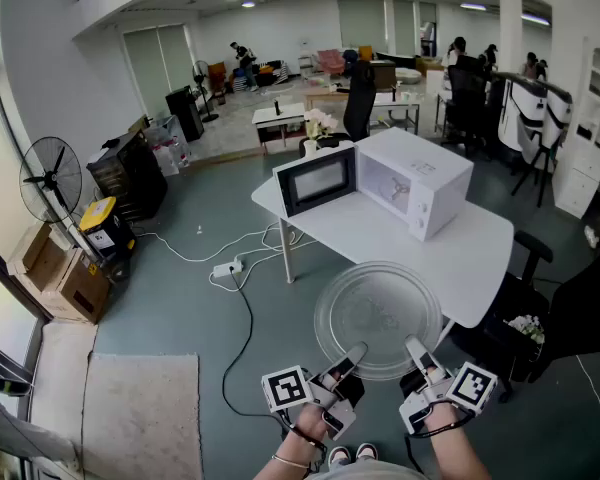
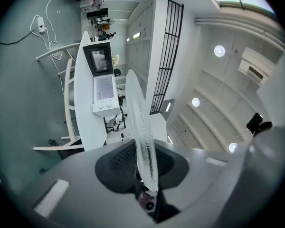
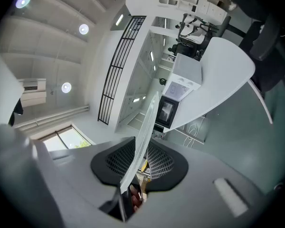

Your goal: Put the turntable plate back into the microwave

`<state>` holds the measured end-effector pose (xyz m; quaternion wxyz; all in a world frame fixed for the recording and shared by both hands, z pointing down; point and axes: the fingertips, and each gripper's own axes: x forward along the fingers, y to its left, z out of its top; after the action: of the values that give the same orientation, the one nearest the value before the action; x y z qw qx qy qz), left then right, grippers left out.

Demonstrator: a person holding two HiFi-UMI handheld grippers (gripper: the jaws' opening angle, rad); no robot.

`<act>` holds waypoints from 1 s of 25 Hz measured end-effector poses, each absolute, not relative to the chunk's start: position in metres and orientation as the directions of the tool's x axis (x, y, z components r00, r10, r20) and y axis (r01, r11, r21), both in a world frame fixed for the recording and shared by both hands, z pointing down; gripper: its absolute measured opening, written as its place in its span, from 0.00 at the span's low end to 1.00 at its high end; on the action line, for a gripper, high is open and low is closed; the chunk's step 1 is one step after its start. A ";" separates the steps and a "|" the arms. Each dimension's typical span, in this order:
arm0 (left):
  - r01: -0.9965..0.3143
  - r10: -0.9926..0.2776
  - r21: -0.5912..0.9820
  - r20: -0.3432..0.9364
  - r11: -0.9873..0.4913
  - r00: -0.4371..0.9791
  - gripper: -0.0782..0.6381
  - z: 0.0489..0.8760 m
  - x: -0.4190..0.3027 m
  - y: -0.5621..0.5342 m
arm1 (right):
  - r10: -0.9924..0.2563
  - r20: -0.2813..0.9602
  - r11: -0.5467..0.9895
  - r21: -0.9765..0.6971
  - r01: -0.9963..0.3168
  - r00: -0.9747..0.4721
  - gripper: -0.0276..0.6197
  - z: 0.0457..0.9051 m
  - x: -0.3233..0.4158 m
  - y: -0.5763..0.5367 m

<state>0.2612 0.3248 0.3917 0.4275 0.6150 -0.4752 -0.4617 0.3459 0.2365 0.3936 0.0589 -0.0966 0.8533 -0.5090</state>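
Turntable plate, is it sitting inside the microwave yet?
No, the turntable plate is held at its near rim by the left gripper and the right gripper, well short of the microwave.

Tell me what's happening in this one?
A person is carrying a clear glass turntable plate with two handheld grippers. The left gripper and right gripper are each clamped on the plate's near rim, holding it roughly level in the air by the front of the white table. The microwave sits on that table with its door swung open. The plate is not yet inside.
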 end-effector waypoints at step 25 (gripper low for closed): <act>-0.197 -0.974 0.962 -0.157 -0.188 0.163 0.17 0.398 0.229 0.347 | -0.256 0.054 0.451 -0.877 -0.168 -0.965 0.17 0.405 0.320 0.262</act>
<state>0.2294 0.3471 0.3977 0.4337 0.6274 -0.4666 -0.4479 0.3197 0.2615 0.4053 0.0431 -0.1247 0.8506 -0.5089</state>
